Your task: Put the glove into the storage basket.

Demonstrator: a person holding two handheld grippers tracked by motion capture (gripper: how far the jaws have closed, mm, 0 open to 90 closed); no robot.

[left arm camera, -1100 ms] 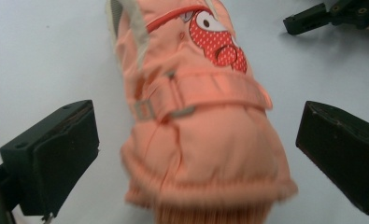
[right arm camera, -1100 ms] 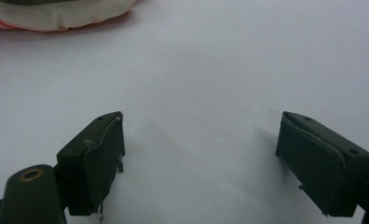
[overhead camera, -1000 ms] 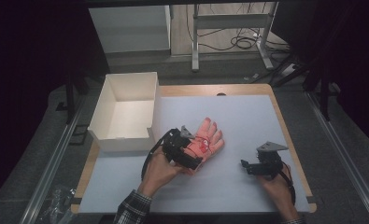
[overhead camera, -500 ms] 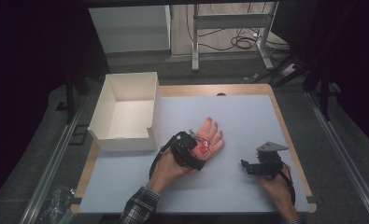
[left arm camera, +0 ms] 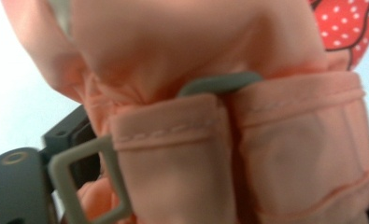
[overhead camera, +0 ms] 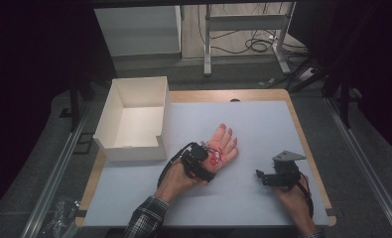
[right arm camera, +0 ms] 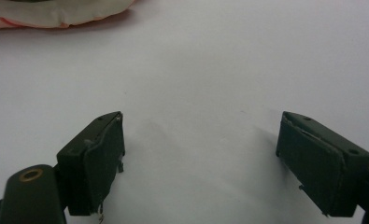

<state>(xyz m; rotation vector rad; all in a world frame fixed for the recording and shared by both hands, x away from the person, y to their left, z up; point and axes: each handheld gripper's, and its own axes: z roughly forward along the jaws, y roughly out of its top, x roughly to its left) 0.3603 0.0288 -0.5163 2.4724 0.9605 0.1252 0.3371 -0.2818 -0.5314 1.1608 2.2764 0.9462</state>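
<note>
Box: white open-topped box [overhead camera: 134, 119] sits at the left of the table [overhead camera: 263, 124], its near wall just beyond the left forearm; nothing to be seen inside it from the high view.

Left gripper: left gripper [overhead camera: 203, 161] is down over the wrist end of the glove, and its jaws have just been closing with the glove's cuff between them. In the left gripper view the peach cuff and its grey buckle [left arm camera: 86, 186] crowd right up to the camera; whether the pads are truly pressing yet I cannot tell, so call it closing in, not gripped.

Glove: peach glove [overhead camera: 222, 146] with a red polka-dot patch [left arm camera: 348, 28] lies flat mid-table, just right of the box.

Long axis: cuff toward the person, fingers pointing up and slightly right, away from the box. The left gripper comes in along that axis from the cuff end.

Key relation: the box lies to the left of the glove and close by, so my guess is a short carry leftward over the near wall.

Nearer hand: the left, by a wide margin.

Right gripper: right gripper [overhead camera: 275, 174] rests well apart on the right of the table, jaws spread wide over bare white surface, nothing between them.
</note>
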